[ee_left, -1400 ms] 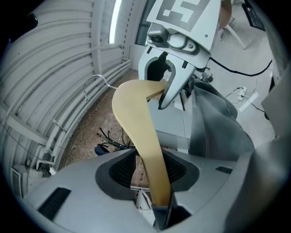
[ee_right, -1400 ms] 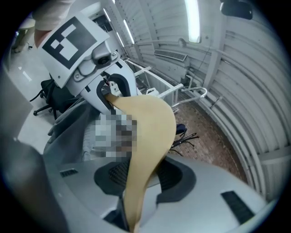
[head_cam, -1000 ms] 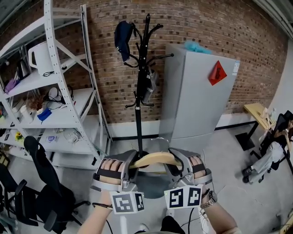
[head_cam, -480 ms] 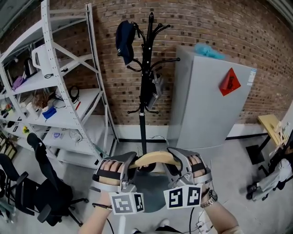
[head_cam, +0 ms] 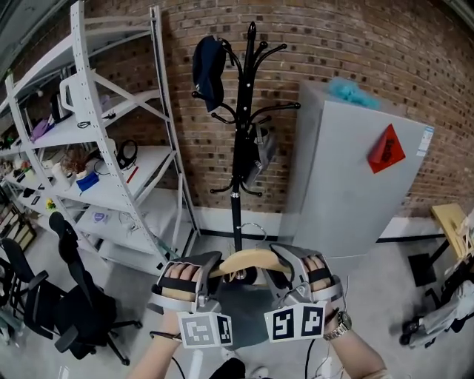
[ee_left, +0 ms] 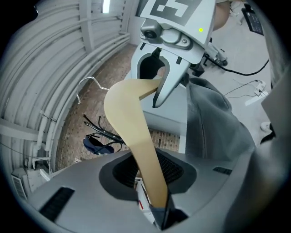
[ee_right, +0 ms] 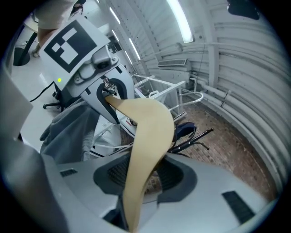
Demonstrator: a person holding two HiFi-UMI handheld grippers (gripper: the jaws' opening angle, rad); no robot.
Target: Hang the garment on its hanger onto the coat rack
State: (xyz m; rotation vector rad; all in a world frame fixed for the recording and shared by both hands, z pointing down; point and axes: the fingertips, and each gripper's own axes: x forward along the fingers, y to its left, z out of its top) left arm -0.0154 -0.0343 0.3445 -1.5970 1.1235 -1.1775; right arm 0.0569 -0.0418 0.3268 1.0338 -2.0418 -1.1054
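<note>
Left hand-held gripper and right hand-held gripper still clamp the hanger, coat rack now closer.

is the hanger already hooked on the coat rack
No, the wooden hanger sits low and clear of the coat rack, touching none of its arms.

We see even, fairly bright indoor light. In the gripper views it comes from ceiling tubes, which burn out to white glare; another shows at the top edge of the left gripper view. Shadows are soft throughout. The cabinet carries a dull sheen, no hard glare. Lines bow toward the edges: the shelf uprights lean in the head view, and both gripper views have black corners. Close to each lens the hanger goes soft; the wall is sharp.
</note>
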